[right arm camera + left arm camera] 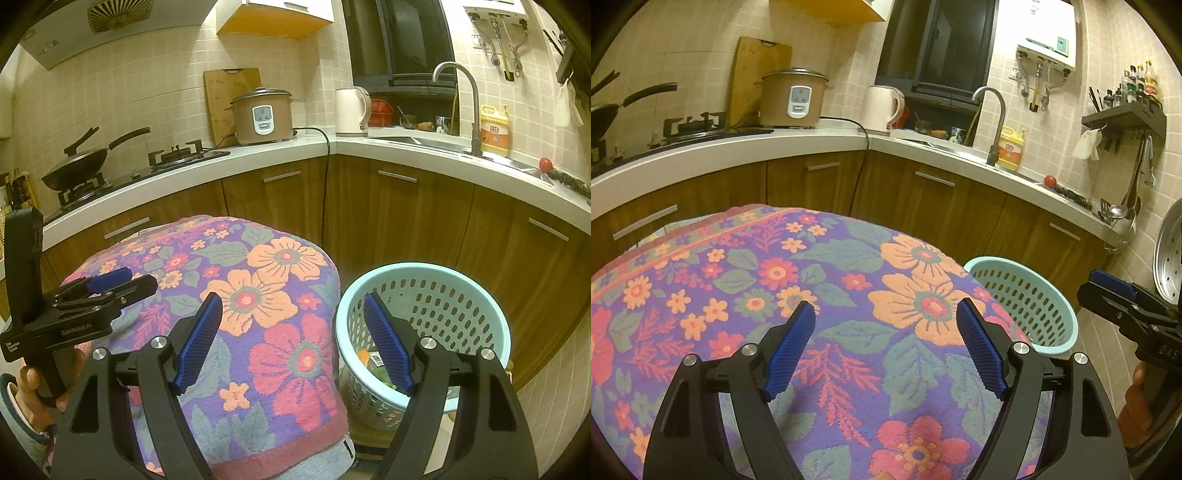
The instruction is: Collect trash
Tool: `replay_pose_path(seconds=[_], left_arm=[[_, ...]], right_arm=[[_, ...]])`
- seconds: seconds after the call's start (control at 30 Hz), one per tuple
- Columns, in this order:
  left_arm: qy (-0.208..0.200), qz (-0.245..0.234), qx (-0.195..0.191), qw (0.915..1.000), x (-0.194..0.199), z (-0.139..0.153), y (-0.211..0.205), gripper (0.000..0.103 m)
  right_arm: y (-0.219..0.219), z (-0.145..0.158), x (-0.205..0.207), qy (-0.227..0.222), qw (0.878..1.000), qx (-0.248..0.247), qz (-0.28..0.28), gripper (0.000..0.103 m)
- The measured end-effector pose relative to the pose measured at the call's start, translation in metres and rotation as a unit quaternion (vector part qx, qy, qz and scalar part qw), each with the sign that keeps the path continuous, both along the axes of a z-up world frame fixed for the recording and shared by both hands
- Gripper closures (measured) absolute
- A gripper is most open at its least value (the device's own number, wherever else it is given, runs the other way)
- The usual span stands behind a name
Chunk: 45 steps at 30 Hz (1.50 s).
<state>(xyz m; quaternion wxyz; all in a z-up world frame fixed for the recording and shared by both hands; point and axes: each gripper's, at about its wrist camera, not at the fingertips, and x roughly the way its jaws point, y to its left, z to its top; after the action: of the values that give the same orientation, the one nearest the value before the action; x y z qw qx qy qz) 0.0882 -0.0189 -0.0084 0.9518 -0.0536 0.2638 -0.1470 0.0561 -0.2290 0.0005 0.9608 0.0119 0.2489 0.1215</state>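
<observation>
Flowered cloth [820,280] covers the table under both claws, and no scrap lies on it that I can see. At the left, the left claw [886,350] hangs over the cloth with its blue pads [792,350] spread wide and nothing between them; a hand [40,384] grips its handle. The only trash in sight lies off to the right of it and lower, inside the pale green basket [480,295] that stands just beside the table's right edge. There, through the gaps, I can make out an orange bit [364,356], something leafy green and a wrapper with a barcode [376,358] at the bottom; the rest is hidden. Over that side, the right claw [293,350] hangs with one pad above the cloth and the other above the basket's mouth, jaws also wide apart, holding nothing and touching nothing. The basket is round, with rows of holes in its wall.
</observation>
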Motion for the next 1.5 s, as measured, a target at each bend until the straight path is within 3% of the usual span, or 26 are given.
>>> replay_pose_path(seconds=[0.7,1.07,1.5], left_arm=[[-0.004,0.001,0.003,1.0,-0.002,0.002,-0.001,0.022],[-0.009,-0.006,0.013,0.9999,-0.004,0.003,-0.007,0.02],[-0.01,-0.007,0.014,0.9998,-0.004,0.003,-0.007,0.017]], right_arm=[[-0.005,-0.003,-0.002,-0.003,1.0,0.005,-0.015,0.028],[-0.004,-0.003,-0.012,-0.031,0.997,-0.016,-0.072,0.028],[-0.016,-0.005,-0.012,-0.028,0.995,-0.008,-0.1,0.025]])
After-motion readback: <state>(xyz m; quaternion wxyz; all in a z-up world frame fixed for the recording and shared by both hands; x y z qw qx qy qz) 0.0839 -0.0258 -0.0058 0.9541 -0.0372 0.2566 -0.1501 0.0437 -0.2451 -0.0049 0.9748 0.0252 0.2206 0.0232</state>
